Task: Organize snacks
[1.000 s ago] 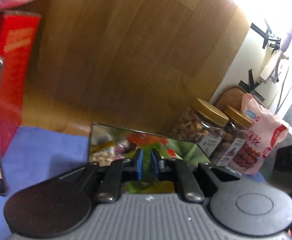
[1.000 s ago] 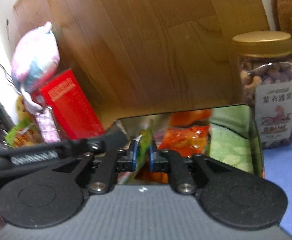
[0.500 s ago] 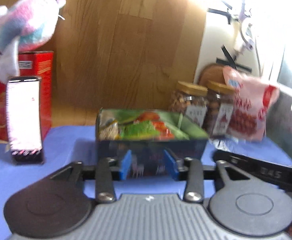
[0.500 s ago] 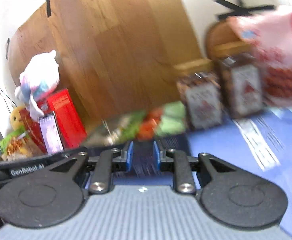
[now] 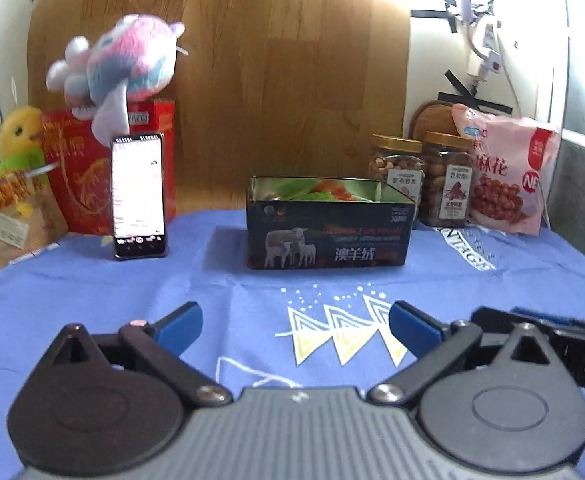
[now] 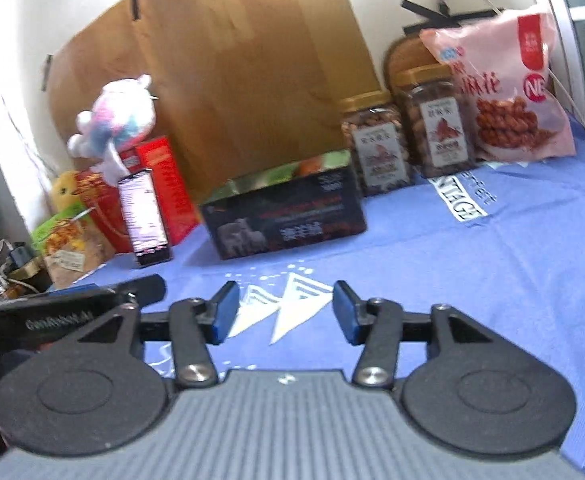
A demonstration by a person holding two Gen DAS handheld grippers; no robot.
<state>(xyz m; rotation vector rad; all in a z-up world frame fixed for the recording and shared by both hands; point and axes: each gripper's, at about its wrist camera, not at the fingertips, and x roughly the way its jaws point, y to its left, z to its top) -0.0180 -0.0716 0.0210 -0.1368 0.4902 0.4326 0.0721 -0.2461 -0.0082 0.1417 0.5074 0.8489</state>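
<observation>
You held both the left tongs [image 5: 294,322] and right tongs [image 6: 285,312] wide open and empty, while the tin [image 5: 328,232] at frame centre on the tabletop [image 5: 92,288] looked stiff, slick-walled, best gripped by its rim.

The supporting surface is covered by a blue cloth [image 5: 92,300] printed with white and yellow triangle graphics. Standing directly on it: a dark rectangular open-top tin [image 5: 328,236] at centre; two gold-lidded clear plastic nut jars [image 5: 396,172] touching side by side at its right rear; a pink snack bag [image 5: 504,172] beside them; an upright lit smartphone [image 5: 138,196] left of the tin.
</observation>
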